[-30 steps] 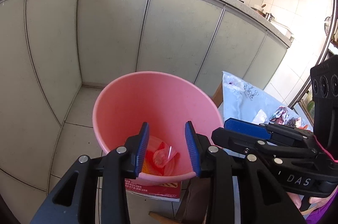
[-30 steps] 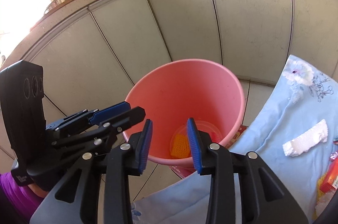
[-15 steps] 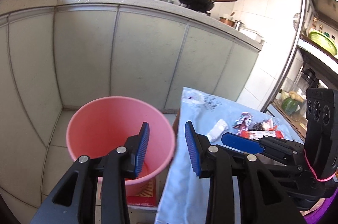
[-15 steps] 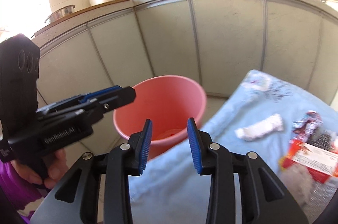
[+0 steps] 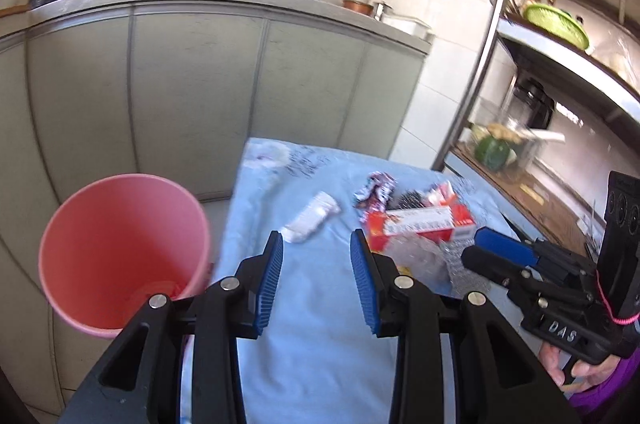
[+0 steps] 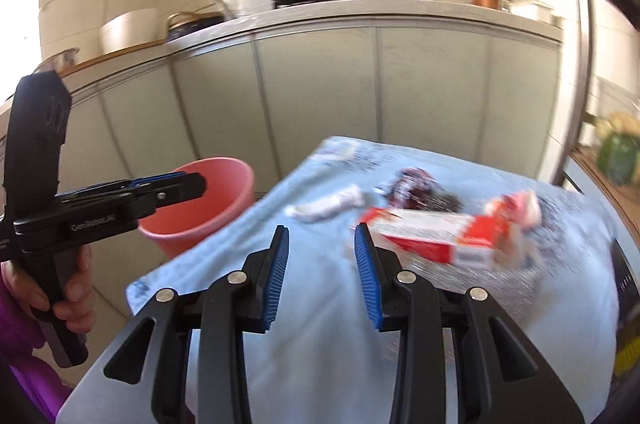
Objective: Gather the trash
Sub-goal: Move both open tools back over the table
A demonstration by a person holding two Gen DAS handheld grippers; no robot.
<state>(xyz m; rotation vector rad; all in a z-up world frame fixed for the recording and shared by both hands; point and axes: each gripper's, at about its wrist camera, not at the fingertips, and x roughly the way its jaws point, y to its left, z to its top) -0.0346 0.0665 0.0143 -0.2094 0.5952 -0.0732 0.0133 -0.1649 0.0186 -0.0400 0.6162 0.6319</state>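
On pale-blue cloth (image 5: 320,324): crumpled wrappers (image 5: 376,190), red carton (image 5: 420,226).

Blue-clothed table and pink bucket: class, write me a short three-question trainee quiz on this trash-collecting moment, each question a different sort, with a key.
1. True or false: the white crumpled tissue lies inside the pink bucket.
2. Multiple choice: what is between the pads of the left gripper? A) the red and white carton; B) the tissue; C) nothing.
3. Fill in: the bucket stands on the ____, beside the table with the light blue cloth.

Key
1. False. The tissue lies on the cloth, near the carton and a crumpled wrapper.
2. C. The right gripper is open and empty too.
3. Floor.
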